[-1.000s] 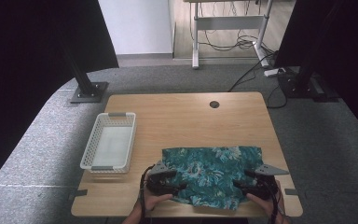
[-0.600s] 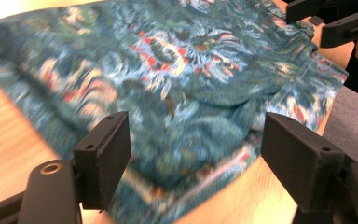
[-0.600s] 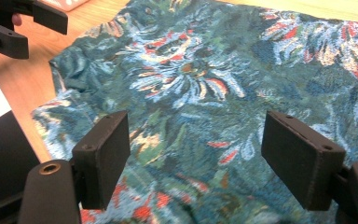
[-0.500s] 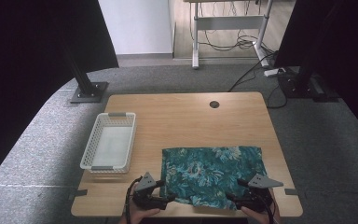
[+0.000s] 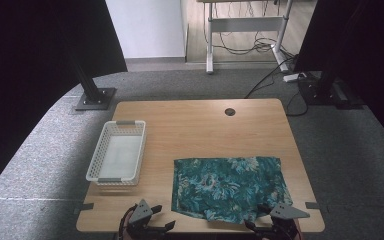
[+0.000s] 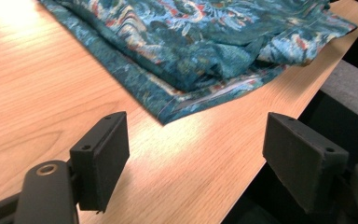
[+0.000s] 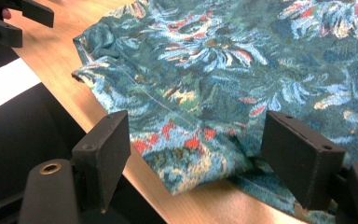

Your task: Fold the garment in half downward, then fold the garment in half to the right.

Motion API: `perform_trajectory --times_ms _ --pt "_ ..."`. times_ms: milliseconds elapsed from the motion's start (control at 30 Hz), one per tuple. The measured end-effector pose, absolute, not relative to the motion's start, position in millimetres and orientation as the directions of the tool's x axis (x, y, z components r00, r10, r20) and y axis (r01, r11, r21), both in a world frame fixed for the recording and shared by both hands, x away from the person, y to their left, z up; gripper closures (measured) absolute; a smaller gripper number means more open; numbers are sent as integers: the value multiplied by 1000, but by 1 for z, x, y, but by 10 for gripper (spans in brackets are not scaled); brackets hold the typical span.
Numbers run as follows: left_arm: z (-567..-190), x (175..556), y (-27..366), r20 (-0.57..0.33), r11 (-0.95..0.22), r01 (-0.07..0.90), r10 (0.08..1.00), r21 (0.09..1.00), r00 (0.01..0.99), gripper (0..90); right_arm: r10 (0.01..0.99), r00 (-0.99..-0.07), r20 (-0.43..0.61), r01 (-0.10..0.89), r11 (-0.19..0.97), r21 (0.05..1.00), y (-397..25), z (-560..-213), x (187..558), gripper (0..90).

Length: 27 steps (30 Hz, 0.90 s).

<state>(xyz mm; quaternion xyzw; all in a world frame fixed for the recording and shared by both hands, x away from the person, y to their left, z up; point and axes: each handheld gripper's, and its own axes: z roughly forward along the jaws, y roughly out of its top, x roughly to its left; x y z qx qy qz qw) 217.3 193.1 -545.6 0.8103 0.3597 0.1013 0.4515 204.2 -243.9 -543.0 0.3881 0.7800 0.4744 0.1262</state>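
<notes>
A teal floral cloth lies folded on the near right part of the wooden table. My left gripper sits at the table's near edge, just left of the cloth, with its jaws open and nothing between them. In the left gripper view the cloth's near corner lies a little ahead of the left gripper. My right gripper hovers open at the near edge by the cloth's front right corner. In the right gripper view the cloth spreads beneath and beyond the right gripper.
A white mesh basket stands empty at the table's left side. A round cable hole is near the far edge. Grey carpet surrounds the table, with black stand bases behind it. The left gripper shows top left in the right gripper view.
Both grippers have drawn back from the cloth's near edge toward the person and now sit at the table's front edge. The cloth stays lying on the table.
</notes>
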Motion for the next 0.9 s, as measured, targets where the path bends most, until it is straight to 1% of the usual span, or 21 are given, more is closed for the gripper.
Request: perform_trajectory --times_ms 433,900 --pt "-546 224 190 -148 -330 491 691 806 708 218 737 -657 158 488 256 834 -246 -545 203 238" --pt "-542 236 186 -157 -317 485 684 815 712 211 740 -657 145 490 273 828 -246 -546 205 246"
